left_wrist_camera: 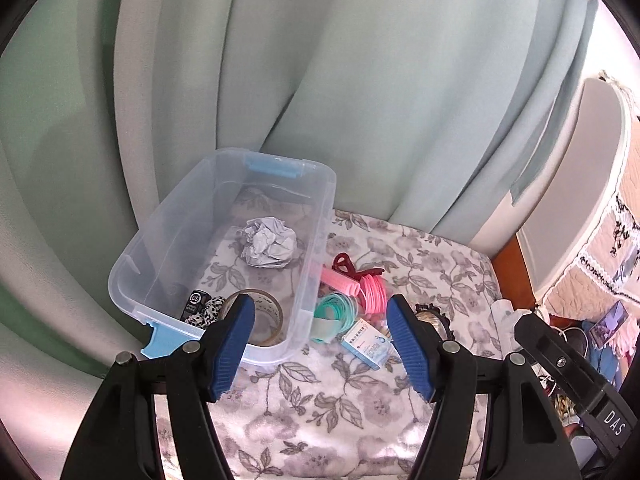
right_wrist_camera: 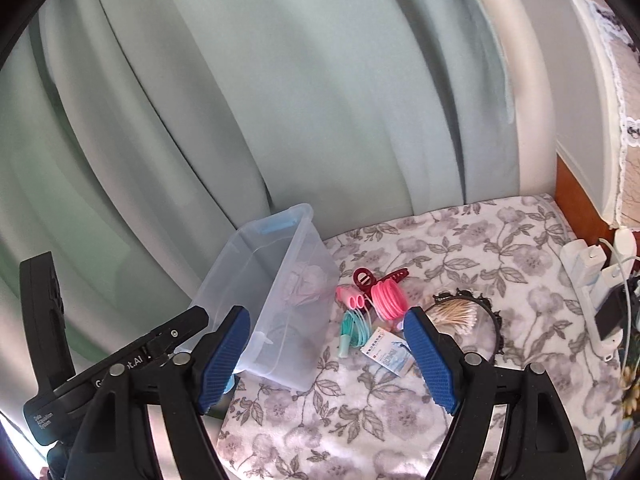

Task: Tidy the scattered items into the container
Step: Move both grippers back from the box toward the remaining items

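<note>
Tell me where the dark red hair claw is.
The hair claw lies on the floral cloth just right of the bin, behind the pink coil, in both views.

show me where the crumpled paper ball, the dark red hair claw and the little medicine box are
crumpled paper ball [left_wrist_camera: 269,242]: left wrist view, middle of the wad, inside the clear bin.
dark red hair claw [right_wrist_camera: 366,279]: right wrist view, on its looped end.
medicine box [right_wrist_camera: 390,354]: right wrist view, centre of its printed top face.
</note>
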The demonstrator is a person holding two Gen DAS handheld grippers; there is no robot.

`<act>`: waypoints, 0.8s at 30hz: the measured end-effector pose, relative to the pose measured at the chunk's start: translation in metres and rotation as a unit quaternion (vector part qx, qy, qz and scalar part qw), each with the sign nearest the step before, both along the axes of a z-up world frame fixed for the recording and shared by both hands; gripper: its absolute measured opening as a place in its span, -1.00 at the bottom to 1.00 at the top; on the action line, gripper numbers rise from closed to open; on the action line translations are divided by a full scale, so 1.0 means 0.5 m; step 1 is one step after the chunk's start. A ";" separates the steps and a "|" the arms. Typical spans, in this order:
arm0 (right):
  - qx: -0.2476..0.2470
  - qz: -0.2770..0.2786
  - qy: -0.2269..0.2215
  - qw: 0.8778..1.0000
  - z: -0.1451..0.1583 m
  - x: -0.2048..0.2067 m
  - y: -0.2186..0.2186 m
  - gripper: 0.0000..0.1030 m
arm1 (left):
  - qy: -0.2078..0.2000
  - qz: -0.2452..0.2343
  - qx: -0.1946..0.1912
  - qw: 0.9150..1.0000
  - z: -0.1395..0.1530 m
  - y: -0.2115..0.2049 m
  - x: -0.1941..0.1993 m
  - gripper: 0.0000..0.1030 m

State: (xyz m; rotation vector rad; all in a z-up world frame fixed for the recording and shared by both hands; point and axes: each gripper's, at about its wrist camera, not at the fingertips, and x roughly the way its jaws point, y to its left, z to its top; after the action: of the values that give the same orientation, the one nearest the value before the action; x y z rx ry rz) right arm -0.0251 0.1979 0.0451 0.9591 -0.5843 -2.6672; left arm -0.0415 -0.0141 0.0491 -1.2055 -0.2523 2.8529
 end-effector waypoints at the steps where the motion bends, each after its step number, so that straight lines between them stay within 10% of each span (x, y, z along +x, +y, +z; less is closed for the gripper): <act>1: -0.003 -0.004 0.002 1.000 0.000 0.005 0.011 0.59 | -0.003 -0.006 0.000 1.000 -0.002 0.013 0.000 0.35; 24: -0.031 -0.105 -0.061 0.992 -0.127 0.075 0.217 0.60 | -0.099 -0.106 -0.059 0.988 -0.135 0.205 -0.023 0.35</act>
State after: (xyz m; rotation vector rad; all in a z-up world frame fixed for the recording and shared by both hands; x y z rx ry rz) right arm 0.0126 0.3065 -0.0182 1.1050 -0.8316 -2.7661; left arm -0.0532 0.0883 -0.0183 -1.4433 0.0403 2.6004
